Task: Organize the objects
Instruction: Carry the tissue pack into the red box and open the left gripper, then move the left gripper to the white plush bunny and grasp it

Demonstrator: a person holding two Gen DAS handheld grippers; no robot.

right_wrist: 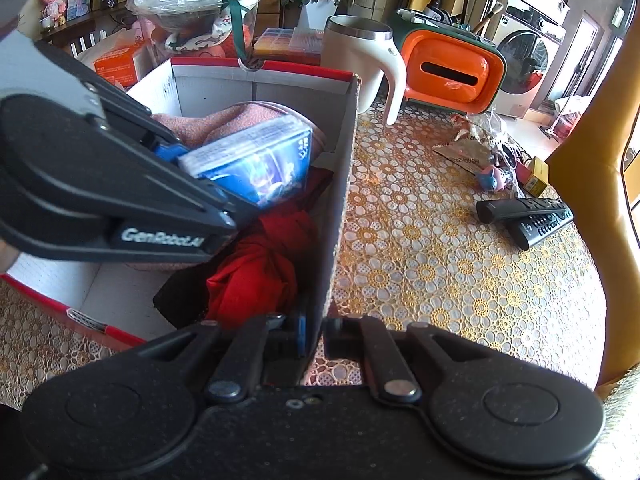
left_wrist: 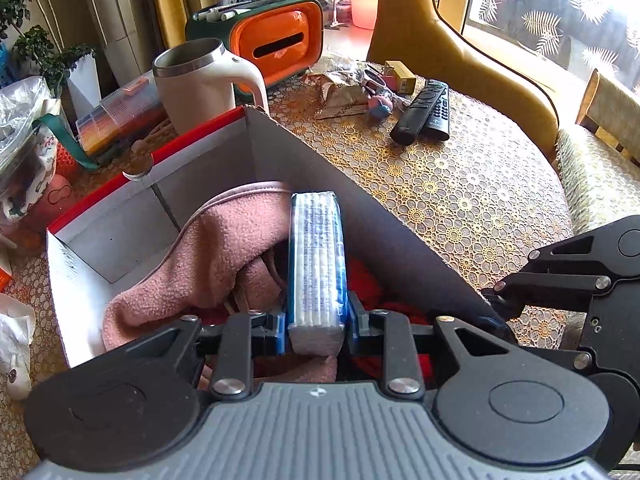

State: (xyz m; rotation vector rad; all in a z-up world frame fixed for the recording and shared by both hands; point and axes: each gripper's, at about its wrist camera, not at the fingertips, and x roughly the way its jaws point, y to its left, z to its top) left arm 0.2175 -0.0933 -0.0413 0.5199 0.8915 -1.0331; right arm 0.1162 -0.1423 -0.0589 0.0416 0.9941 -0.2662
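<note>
— Left wrist view: where was the tissue pack [left_wrist: 317, 256]?

— Pinched at its near end by the left gripper [left_wrist: 316, 326], over the pink cloth [left_wrist: 224, 248] in the box [left_wrist: 280, 136]. It looked light, soft and slick-wrapped; its narrow sides suited gripping.

— The right gripper [right_wrist: 316, 336]?

— Clamped shut on the box wall.

Left black two-finger gripper [left_wrist: 316, 328] tilted steeply downward over the open white cardboard box with red rim [left_wrist: 200, 140], blue-padded fingers [left_wrist: 280, 330] clamped on the near end of a clear-wrapped blue and white packet [left_wrist: 318, 256], held lengthwise above the box's interior. Right black two-finger gripper [right_wrist: 316, 336] angled down likewise at the box's near right corner, jaws pinched tight on the box's right wall, one finger inside, one outside.
</note>
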